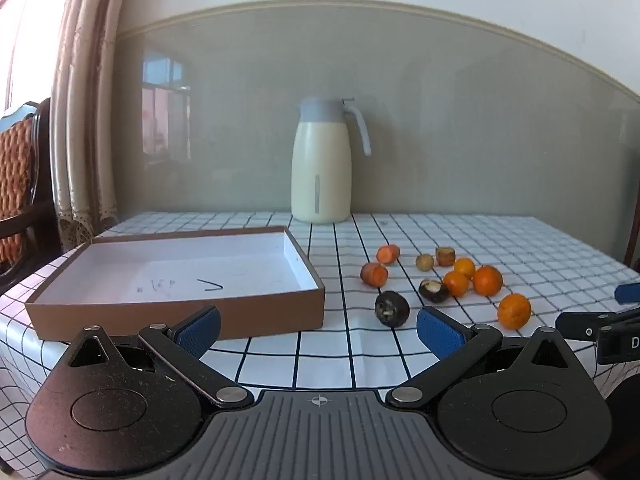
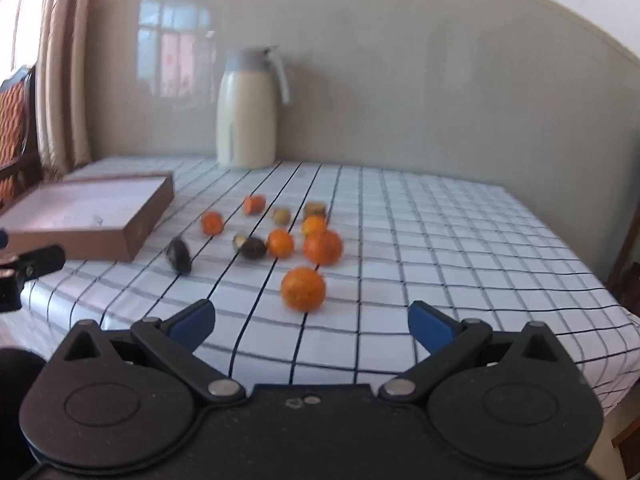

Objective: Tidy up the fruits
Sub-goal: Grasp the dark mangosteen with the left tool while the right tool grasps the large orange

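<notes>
A shallow brown box (image 1: 176, 312) with a white inside stands empty on the checked tablecloth; it also shows in the right wrist view (image 2: 132, 236). To its right lie several small oranges (image 1: 514, 311) (image 2: 303, 289), two carrot pieces (image 1: 374, 273) (image 2: 212, 223), dark chestnut-like fruits (image 1: 392, 308) (image 2: 179, 255) and small brownish fruits (image 1: 424, 262). My left gripper (image 1: 318, 330) is open and empty, near the table's front edge. My right gripper (image 2: 312, 326) is open and empty, just short of the nearest orange.
A cream thermos jug (image 1: 321, 168) (image 2: 246, 120) stands at the back by the wall. A curtain (image 1: 80, 120) and a wooden chair (image 1: 20, 184) are at the left. The table edge (image 2: 612, 308) drops off at the right.
</notes>
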`<state>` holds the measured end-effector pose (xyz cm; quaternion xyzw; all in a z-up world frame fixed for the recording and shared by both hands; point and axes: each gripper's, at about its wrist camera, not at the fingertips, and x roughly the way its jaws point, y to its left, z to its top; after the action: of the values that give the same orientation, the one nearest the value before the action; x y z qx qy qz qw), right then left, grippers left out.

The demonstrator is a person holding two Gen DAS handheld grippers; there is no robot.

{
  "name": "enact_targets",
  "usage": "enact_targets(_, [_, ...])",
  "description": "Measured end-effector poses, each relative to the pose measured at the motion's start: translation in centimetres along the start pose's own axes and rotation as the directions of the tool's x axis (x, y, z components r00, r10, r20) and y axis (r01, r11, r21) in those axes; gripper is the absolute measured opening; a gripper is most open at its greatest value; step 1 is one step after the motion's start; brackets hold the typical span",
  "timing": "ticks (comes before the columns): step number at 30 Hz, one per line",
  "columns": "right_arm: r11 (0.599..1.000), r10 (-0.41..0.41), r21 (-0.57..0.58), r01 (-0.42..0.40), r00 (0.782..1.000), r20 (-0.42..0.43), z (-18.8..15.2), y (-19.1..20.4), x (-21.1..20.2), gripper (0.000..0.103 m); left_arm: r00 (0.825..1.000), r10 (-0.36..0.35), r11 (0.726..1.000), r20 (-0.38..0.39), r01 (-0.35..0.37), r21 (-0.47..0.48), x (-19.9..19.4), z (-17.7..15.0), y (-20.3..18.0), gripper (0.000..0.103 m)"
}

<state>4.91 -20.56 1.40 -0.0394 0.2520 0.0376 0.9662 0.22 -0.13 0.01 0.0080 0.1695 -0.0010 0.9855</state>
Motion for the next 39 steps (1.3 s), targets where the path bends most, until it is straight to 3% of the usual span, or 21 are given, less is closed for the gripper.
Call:
enact_targets(2, [1.0, 0.0, -0.012, 0.001, 1.0, 0.025, 0.1, 0.1, -0.1, 0.095, 1.0, -0.015, 1.0, -0.001, 0.015, 0.005, 0.3, 0.1, -0.2, 0.103])
enact_targets(5, [1.0, 0.011, -0.023, -0.011, 1.0, -0.001, 0.1, 0.4, 1.3, 0.085, 0.999, -0.035, 0.999, 0.0, 0.035, 0.021, 1.0, 0.5, -0.4, 0.103])
enact_targets(7, [0.999, 0.006, -0.042, -0.007, 1.0, -0.024, 0.1, 0.6, 2.4, 0.072, 0.999, -0.051, 0.998, 0.014, 0.051, 0.039, 2.0, 0.3, -1.0, 0.087])
enact_targets(8, [0.999, 0.006, -0.044, -0.007, 1.0, -0.025, 0.1, 0.6, 2.8, 0.071, 0.998, -0.063, 0.997, -0.001, 0.063, 0.05, 2.5, 0.3, -1.5, 0.073])
enact_targets(9, [0.999, 0.005, -0.044, -0.006, 1.0, -0.023, 0.2, 0.7, 3.0, 0.071, 0.997, -0.074, 0.996, -0.022, 0.075, 0.057, 3.1, 0.3, -2.2, 0.071])
enact_targets(13, [0.999, 0.009, -0.046, -0.01, 1.0, -0.019, 0.3, 0.4, 4.3, 0.069, 0.994, -0.091, 0.993, -0.051, 0.095, 0.074, 4.6, 0.2, -3.5, 0.071])
enact_targets(16, [0.998, 0.013, -0.057, -0.014, 0.999, -0.031, 0.4, 0.3, 5.3, 0.064, 0.987, -0.095, 0.99, -0.126, 0.107, 0.089, 5.9, -0.2, -4.1, 0.071])
enact_targets(25, [0.997, 0.024, -0.074, -0.03, 0.997, -0.069, -0.2, 0.3, 7.7, 0.051, 0.987, -0.089, 0.984, -0.131, 0.108, 0.143, 10.1, -1.0, -5.6, 0.071])
enact_targets(39, [0.998, 0.029, -0.058, -0.035, 0.995, -0.092, -0.3, 0.3, 9.6, 0.032, 0.98, -0.085, 0.986, -0.182, 0.109, 0.126, 13.0, -1.8, -6.2, 0.055])
